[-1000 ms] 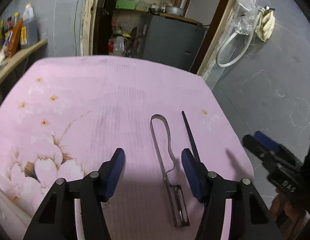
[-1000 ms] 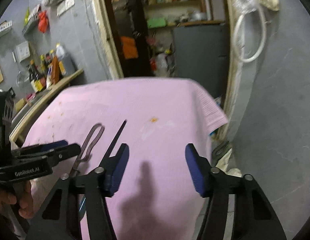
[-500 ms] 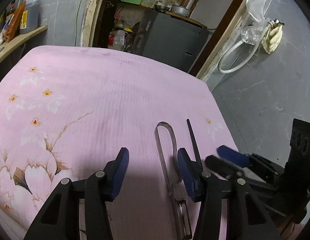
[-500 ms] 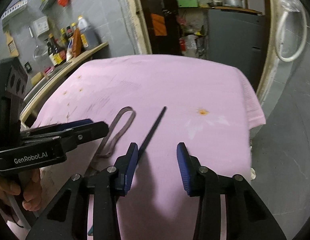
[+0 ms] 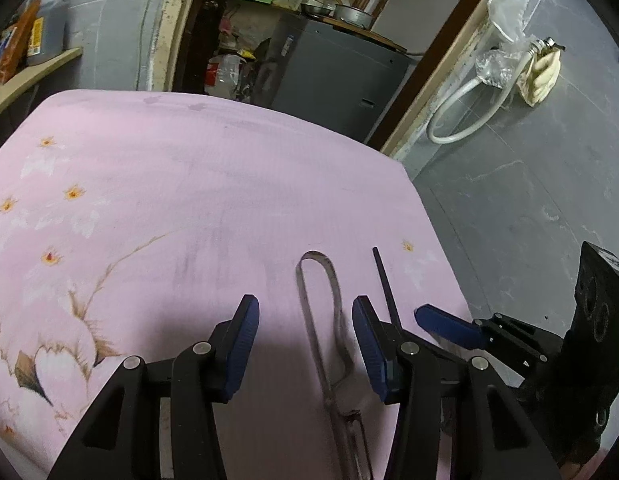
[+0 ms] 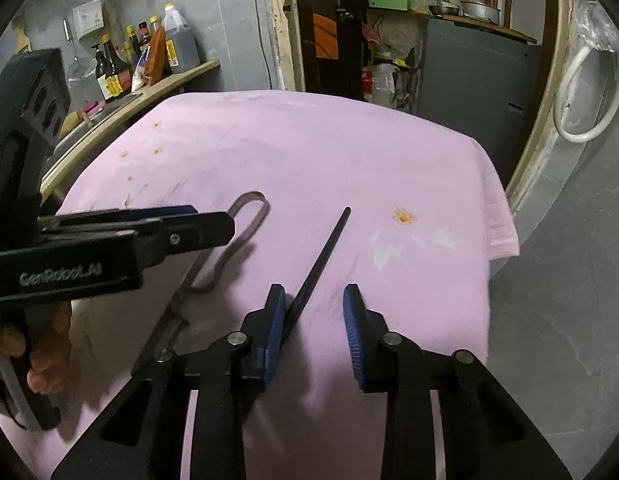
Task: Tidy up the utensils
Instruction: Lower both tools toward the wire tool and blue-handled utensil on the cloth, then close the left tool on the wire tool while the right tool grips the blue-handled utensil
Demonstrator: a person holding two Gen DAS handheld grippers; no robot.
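While both grippers sit open, the peeler [image 5: 327, 344] lies between the left gripper [image 5: 305, 344] jaws and the black stick [image 6: 317, 264] touches the right gripper [image 6: 314, 324] inner left pad, so closing now could just shove the stick sideways into the peeler

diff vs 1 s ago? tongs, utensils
The right tongs narrowed their gap and swung in beside the left tongs, lining up on the black stick, which now runs past the inner face of their left pad; nothing gripped. The left tongs narrowed slightly. Unchanged: metal peeler and stick lie where they were on the pink cloth.
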